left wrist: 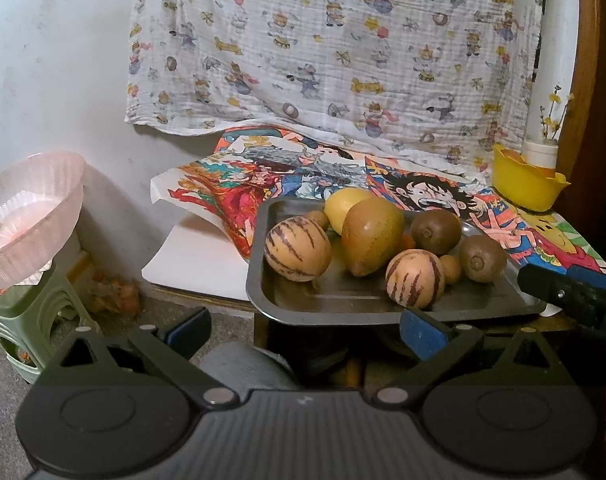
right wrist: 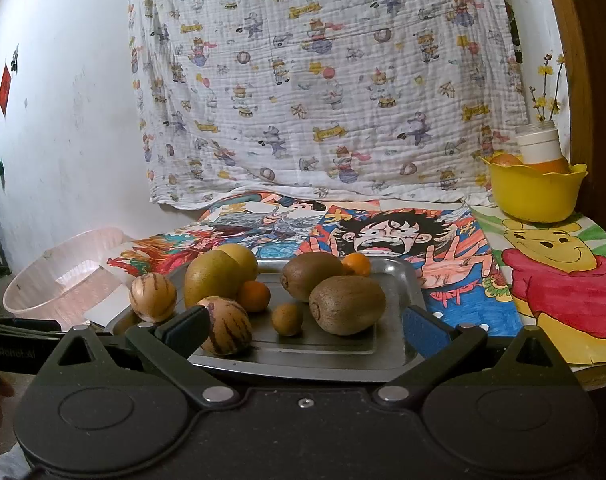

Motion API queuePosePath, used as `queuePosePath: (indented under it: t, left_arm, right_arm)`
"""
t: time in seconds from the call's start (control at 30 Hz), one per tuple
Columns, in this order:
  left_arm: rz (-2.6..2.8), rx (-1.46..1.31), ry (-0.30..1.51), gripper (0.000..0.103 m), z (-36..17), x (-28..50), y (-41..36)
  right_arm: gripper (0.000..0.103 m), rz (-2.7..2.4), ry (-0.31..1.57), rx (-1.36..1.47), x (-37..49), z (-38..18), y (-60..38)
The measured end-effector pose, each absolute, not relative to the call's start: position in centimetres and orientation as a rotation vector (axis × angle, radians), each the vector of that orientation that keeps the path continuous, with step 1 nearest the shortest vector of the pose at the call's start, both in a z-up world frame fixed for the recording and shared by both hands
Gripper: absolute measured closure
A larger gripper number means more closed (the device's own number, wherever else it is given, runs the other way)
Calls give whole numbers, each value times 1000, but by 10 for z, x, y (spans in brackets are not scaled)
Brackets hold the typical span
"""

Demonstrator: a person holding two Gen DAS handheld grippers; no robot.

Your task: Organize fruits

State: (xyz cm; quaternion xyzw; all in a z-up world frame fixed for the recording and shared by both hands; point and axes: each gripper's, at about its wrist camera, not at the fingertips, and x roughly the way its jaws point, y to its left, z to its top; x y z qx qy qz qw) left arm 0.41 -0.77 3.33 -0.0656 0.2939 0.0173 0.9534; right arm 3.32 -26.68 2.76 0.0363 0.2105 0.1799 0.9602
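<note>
A metal tray [left wrist: 343,304] [right wrist: 399,280] holds several fruits: two striped pepino melons [left wrist: 298,249] [right wrist: 228,328], a green-brown mango [left wrist: 371,234] [right wrist: 212,279], a yellow lemon [left wrist: 345,206] [right wrist: 243,258], two kiwis [left wrist: 483,258] [right wrist: 347,305], small oranges [right wrist: 255,296] and small brown fruits [right wrist: 288,319]. My left gripper [left wrist: 303,330] is open and empty, just before the tray's near edge. My right gripper [right wrist: 305,326] is open and empty over the tray's near edge; it shows at the right of the left wrist view [left wrist: 571,294].
A pink ribbed basket [left wrist: 27,216] [right wrist: 63,276] stands left of the table on a green stool [left wrist: 31,320]. A yellow bowl [left wrist: 527,184] [right wrist: 537,188] holding an orange stands at the back right beside a white jar [right wrist: 541,146]. Cartoon drawings [right wrist: 395,236] cover the table.
</note>
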Motion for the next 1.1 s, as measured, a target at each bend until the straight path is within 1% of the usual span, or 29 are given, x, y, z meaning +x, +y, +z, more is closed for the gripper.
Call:
queuePosePath:
  t: [1.1]
  left_arm:
    - [28,-134,618,1,30,4,-9]
  right_arm:
    - [1,380,465,40,28,20,-264]
